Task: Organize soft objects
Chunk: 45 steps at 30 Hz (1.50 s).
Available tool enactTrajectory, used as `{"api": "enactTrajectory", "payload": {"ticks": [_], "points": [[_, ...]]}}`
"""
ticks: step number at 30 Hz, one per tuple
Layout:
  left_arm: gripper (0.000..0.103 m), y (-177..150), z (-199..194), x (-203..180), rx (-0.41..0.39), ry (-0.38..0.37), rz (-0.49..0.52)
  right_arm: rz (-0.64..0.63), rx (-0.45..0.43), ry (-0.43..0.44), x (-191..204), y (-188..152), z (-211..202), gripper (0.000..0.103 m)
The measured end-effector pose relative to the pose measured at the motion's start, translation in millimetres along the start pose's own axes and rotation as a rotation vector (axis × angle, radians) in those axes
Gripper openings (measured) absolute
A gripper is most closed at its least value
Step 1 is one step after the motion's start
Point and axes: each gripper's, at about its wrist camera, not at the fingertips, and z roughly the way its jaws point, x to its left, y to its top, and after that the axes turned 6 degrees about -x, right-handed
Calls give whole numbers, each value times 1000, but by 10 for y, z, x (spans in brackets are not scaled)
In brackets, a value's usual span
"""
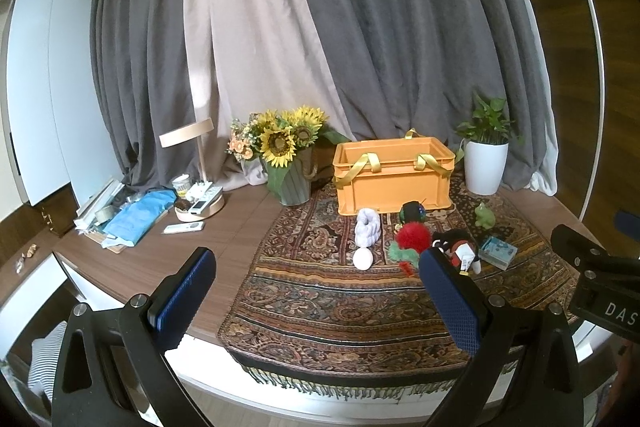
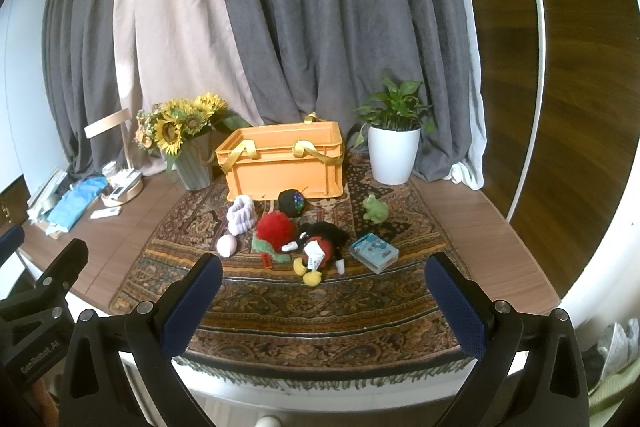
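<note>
An orange crate [image 1: 394, 181] [image 2: 285, 167] with yellow handles stands at the back of a patterned rug [image 1: 340, 307] [image 2: 320, 307]. In front of it lie a lilac fluffy toy [image 1: 368, 227] [image 2: 241, 215], a white ball [image 1: 363, 259] [image 2: 227, 245], a red pompom toy [image 1: 413, 235] [image 2: 276, 227], a black ball [image 1: 413, 211] [image 2: 292, 202], a mouse plush [image 1: 458, 247] [image 2: 318, 247], a green frog [image 1: 485, 215] [image 2: 375, 209] and a blue tissue pack [image 1: 498, 251] [image 2: 374, 251]. My left gripper [image 1: 316, 271] and right gripper [image 2: 324, 279] are open and empty, near the rug's front edge.
A sunflower vase [image 1: 290, 163] [image 2: 188, 151] stands left of the crate, a white potted plant [image 1: 485, 159] [image 2: 394, 147] right of it. A lamp [image 1: 192, 143], remotes and a blue cloth [image 1: 138, 217] clutter the left of the wooden table [image 1: 192, 247]. Curtains hang behind.
</note>
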Motion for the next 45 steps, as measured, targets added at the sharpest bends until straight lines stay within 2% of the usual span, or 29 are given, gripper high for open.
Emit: {"api": "enactTrajectory", "payload": {"ticks": [35, 45], "points": [[103, -79, 10, -62, -2, -21, 6, -1, 6, -1, 3, 0, 30, 102], [103, -129, 271, -95, 36, -54, 30, 19, 68, 8, 51, -111, 359, 102]]}}
